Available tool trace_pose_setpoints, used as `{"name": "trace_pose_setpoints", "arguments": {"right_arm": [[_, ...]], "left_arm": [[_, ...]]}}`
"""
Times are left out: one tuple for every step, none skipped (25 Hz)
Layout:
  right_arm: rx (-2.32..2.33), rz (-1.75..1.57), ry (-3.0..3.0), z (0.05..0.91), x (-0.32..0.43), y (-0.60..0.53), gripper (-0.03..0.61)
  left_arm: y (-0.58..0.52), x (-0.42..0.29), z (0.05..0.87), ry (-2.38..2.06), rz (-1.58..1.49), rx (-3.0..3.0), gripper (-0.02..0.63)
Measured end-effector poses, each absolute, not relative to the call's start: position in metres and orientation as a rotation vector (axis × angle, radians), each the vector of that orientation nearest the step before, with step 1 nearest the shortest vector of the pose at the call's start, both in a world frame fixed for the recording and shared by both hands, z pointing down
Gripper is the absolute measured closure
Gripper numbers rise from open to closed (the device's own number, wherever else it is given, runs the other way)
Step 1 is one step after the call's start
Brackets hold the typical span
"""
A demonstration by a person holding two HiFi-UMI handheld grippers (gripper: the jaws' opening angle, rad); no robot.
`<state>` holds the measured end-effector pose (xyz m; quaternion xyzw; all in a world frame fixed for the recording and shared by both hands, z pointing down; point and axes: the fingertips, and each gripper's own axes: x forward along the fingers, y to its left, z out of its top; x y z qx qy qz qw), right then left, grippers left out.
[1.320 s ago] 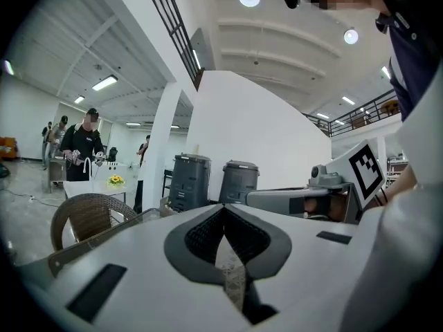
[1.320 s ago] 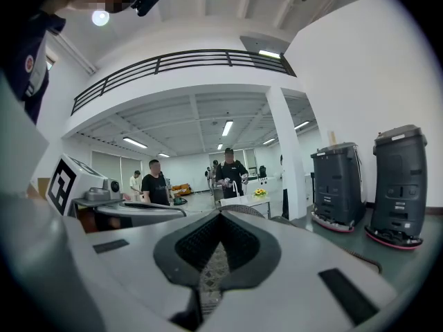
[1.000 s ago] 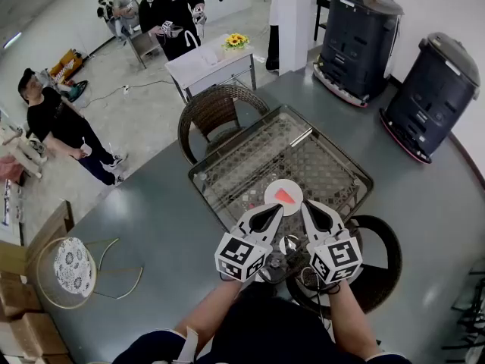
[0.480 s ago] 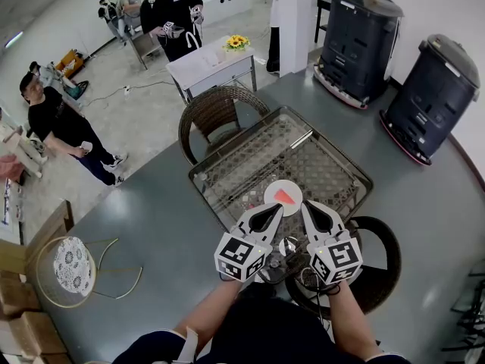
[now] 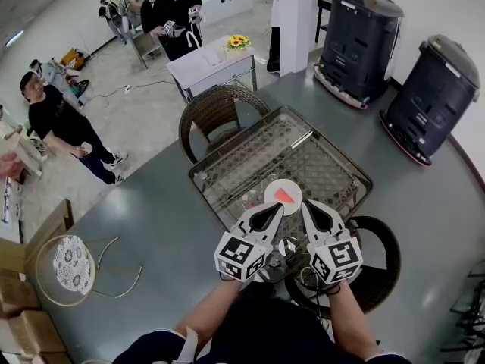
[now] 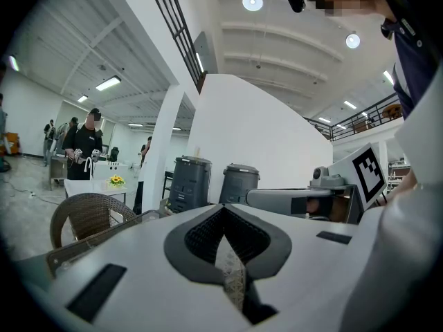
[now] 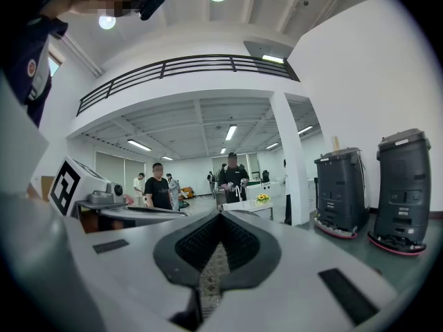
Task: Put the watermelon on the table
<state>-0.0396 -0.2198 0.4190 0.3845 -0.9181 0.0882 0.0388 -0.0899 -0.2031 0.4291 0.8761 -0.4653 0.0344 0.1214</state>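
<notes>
Near the watermelon (image 5: pixel 284 196), left hand-held gripper (image 5: pixel 279 207) and right hand-held gripper (image 5: pixel 305 203), jaws pressed together.

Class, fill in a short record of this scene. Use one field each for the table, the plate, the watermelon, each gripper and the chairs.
table: glass top on a wicker frame, in front of the person
plate: white and round, on the glass at the table's near side
watermelon: red slice lying on the plate
left gripper: jaws together, nothing held, tip by the plate
right gripper: jaws together, nothing held
far chair: wicker, across the table
near chair: wicker, at the person's right
</notes>
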Motion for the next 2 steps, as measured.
{"name": "trace_pose_setpoints", "arguments": {"right_arm": [[1.178,0.27,-2.815,0.419,-0.04,-0.2198,0.578],[1.177,0.269,-2.816,0.419,-0.0403,-0.2197,0.578]], "left_arm": [[-0.2031,-0.0902,0.4288,-1.359,0.099,2.558,0.609],[-0.2031,-0.0904,0.4287,-1.36,0.097,2.558,0.608]]}}
